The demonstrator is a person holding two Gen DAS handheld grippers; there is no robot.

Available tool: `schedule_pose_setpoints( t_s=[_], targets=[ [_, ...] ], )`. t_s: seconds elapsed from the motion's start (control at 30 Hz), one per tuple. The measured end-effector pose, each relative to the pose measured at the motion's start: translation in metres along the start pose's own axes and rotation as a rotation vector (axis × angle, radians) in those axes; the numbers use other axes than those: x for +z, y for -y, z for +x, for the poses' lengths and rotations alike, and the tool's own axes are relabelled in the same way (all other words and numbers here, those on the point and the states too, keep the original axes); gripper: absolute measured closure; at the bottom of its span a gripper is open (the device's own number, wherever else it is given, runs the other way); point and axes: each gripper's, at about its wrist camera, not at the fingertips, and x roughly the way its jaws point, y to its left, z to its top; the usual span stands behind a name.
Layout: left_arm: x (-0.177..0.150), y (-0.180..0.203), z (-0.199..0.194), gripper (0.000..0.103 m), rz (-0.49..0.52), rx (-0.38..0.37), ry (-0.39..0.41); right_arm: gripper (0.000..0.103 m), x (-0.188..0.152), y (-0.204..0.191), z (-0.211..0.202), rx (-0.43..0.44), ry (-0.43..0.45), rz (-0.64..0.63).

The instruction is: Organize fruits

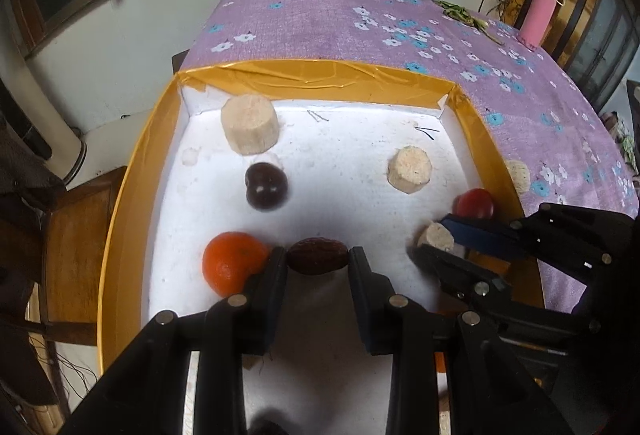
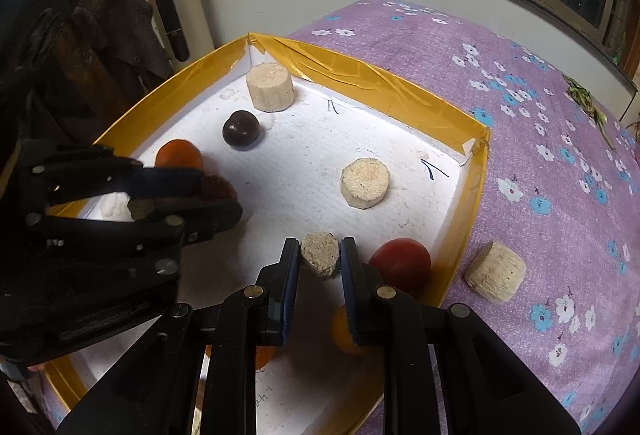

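A white tray with a yellow taped rim (image 1: 320, 77) (image 2: 384, 83) lies on the purple flowered tablecloth. My left gripper (image 1: 318, 261) is shut on a brown date (image 1: 318, 257), also seen in the right wrist view (image 2: 218, 189), low over the tray floor beside an orange (image 1: 232, 261) (image 2: 178, 153). My right gripper (image 2: 320, 253) is shut on a small beige cylinder piece (image 2: 320, 253) (image 1: 436, 235), next to a red fruit (image 2: 402, 261) (image 1: 474, 203). A dark plum (image 1: 266, 187) (image 2: 240, 129) sits mid-tray.
Two more beige cylinders stand in the tray, one at the far corner (image 1: 250, 123) (image 2: 269, 86) and one to the right (image 1: 410, 169) (image 2: 365, 182). Another lies on the cloth outside the rim (image 2: 496, 277). A pink bottle (image 1: 540, 13) stands at the far right. A wooden chair (image 1: 72, 235) is left of the tray.
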Motion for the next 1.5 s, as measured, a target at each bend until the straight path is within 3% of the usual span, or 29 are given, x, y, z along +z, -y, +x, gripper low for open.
schedule_pose_setpoints(
  t_s=[0.3, 0.33, 0.37, 0.43, 0.53, 0.57, 0.73, 0.87, 0.93, 1.0, 1.27, 1.33, 1.5],
  targets=[
    [-0.011, 0.004, -0.002, 0.063, 0.086, 0.014, -0.021, 0.084, 0.0, 0.005, -0.002, 0.029, 0.001, 0.028],
    [-0.012, 0.003, -0.002, 0.056, 0.082, 0.024, -0.025, 0.084, 0.0, 0.005, -0.002, 0.027, -0.001, 0.029],
    [-0.013, 0.0, -0.002, 0.045, 0.074, 0.046, -0.026, 0.084, 0.0, 0.004, -0.002, 0.026, -0.003, 0.031],
    [-0.013, -0.01, -0.003, 0.036, 0.03, 0.071, -0.029, 0.084, 0.0, 0.003, -0.003, 0.022, -0.006, 0.031],
    [-0.013, -0.026, -0.011, 0.036, -0.038, 0.034, -0.018, 0.083, -0.001, 0.002, -0.005, 0.019, -0.007, 0.033],
    [-0.014, -0.029, -0.015, 0.035, -0.046, 0.043, -0.01, 0.075, -0.001, 0.001, -0.007, 0.012, -0.002, 0.034],
    [-0.026, -0.044, -0.038, 0.028, -0.092, 0.12, 0.047, 0.074, -0.004, 0.006, -0.024, 0.01, 0.036, 0.064],
    [-0.045, -0.055, -0.059, 0.027, -0.178, 0.078, 0.096, 0.073, -0.008, 0.007, -0.055, 0.034, 0.084, 0.08],
    [-0.056, -0.051, -0.071, 0.02, -0.194, 0.095, 0.14, 0.071, -0.014, 0.006, -0.068, 0.035, 0.096, 0.075],
    [-0.068, -0.045, -0.084, 0.01, -0.211, 0.12, 0.187, 0.063, -0.024, 0.005, -0.083, 0.041, 0.102, 0.079],
    [-0.107, -0.007, -0.12, 0.002, -0.277, 0.13, 0.303, 0.028, -0.08, 0.004, -0.125, 0.015, 0.126, 0.137],
    [-0.117, 0.004, -0.126, 0.002, -0.295, 0.145, 0.311, 0.028, -0.093, 0.004, -0.132, 0.013, 0.128, 0.148],
    [-0.145, 0.026, -0.141, 0.002, -0.339, 0.175, 0.314, 0.015, -0.123, -0.003, -0.154, -0.017, 0.128, 0.139]
  ],
)
